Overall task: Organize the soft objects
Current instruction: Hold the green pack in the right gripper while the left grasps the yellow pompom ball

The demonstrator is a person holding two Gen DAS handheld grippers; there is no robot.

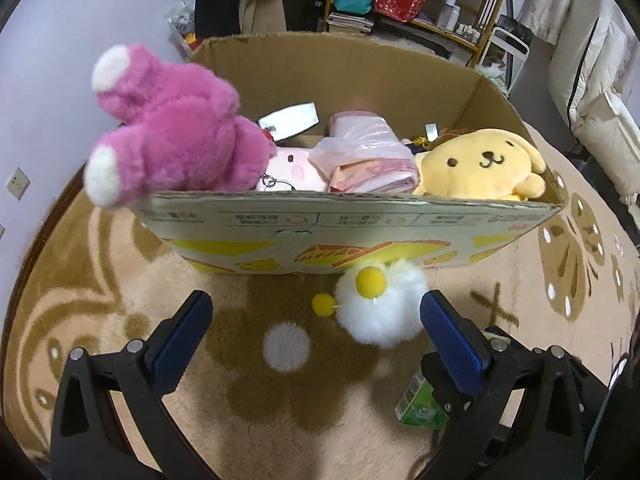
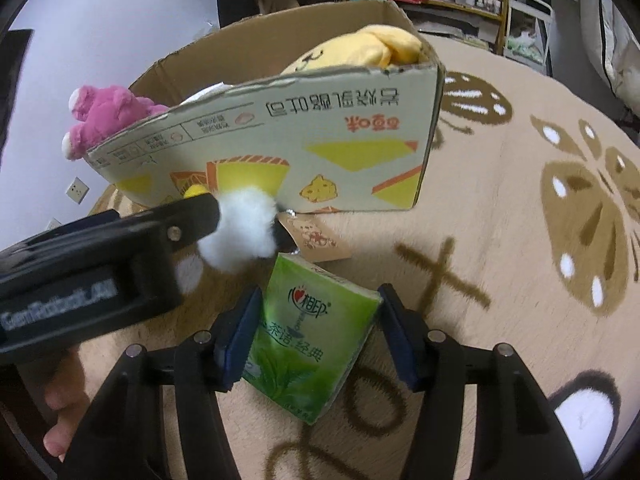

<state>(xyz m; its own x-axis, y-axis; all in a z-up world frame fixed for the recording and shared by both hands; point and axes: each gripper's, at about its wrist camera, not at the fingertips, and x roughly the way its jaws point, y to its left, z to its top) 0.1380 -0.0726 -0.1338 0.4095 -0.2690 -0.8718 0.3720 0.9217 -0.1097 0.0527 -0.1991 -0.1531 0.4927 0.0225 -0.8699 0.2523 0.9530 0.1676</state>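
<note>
A white fluffy pompom toy (image 1: 380,308) with yellow balls lies on the rug against the front of the cardboard box (image 1: 360,228). My left gripper (image 1: 316,304) stands open around it, with the toy close to the right finger. The right wrist view shows the toy (image 2: 240,236) at that gripper's tip. My right gripper (image 2: 316,320) is shut on a green tissue pack (image 2: 308,340), one pad on each long side. Inside the box are a pink bear (image 1: 172,136) hanging over the left corner, a yellow dog plush (image 1: 480,164) and a pink plastic bag (image 1: 368,156).
A beige rug (image 2: 500,240) with brown flower patterns covers the floor. A brown paper tag (image 2: 316,236) lies beside the white toy. Shelves (image 1: 440,0) with bags and bottles stand behind the box, white bedding (image 1: 592,120) to the right. A hand (image 2: 64,400) holds the left gripper.
</note>
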